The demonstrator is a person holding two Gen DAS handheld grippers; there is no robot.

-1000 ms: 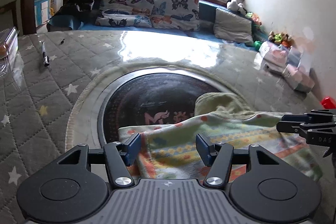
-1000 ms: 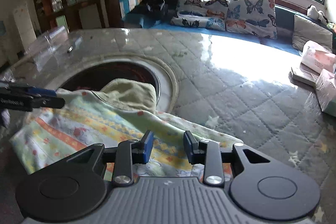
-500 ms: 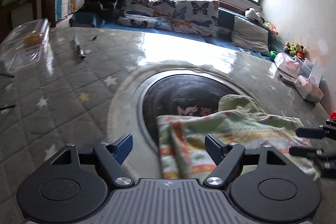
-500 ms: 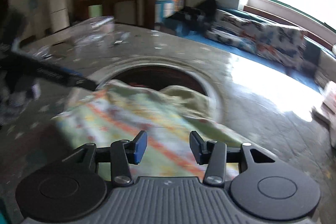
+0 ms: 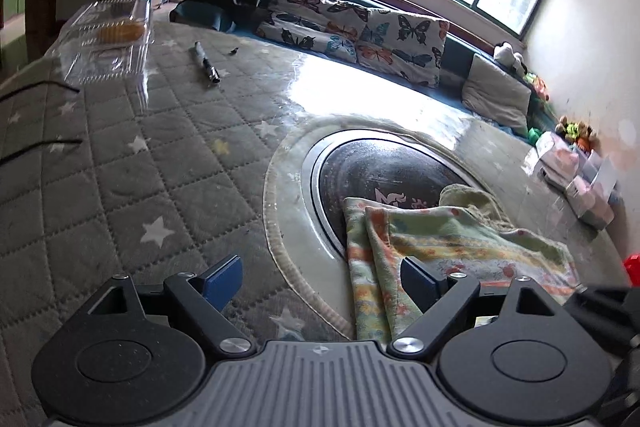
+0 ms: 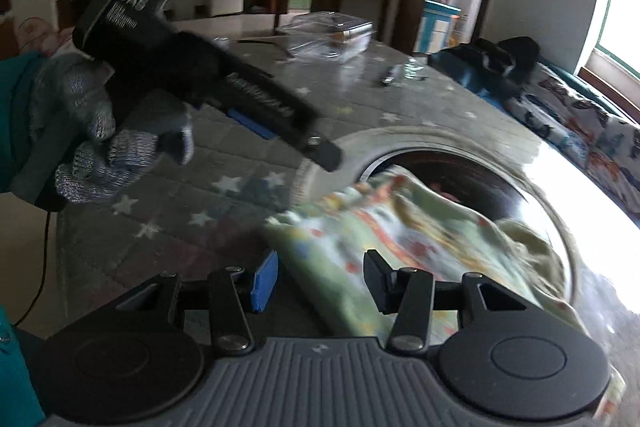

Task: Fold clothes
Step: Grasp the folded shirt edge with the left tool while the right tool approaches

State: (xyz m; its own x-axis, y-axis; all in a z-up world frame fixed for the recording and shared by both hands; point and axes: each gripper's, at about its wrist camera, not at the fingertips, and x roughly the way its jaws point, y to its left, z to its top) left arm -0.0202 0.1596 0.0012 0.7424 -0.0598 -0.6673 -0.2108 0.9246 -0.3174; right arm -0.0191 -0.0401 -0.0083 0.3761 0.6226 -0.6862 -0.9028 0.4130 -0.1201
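A pastel patterned cloth (image 5: pixel 448 243) with a green lining lies folded on the table, partly over the dark round inset (image 5: pixel 384 171). My left gripper (image 5: pixel 320 281) is open wide above the cloth's left edge, its right pad over the fabric and nothing held. In the right wrist view the same cloth (image 6: pixel 400 227) looks blurred. My right gripper (image 6: pixel 320 281) is open over its near corner, empty. The left gripper (image 6: pixel 296 143) shows there too, above the quilted cover, held by a gloved hand (image 6: pixel 92 131).
A grey quilted star-print table cover (image 5: pixel 120 167) spreads to the left. On it are a clear plastic box (image 5: pixel 112 35), a pen (image 5: pixel 206 63) and two thin cables (image 5: pixel 40 147). Tissue packs (image 5: pixel 576 183) and a red object (image 5: pixel 632 267) sit at the right edge.
Both grippers opened wider and drew back from the cloth. The left one shifted left, the right view swung left. The cloth now lies in a narrower fold.
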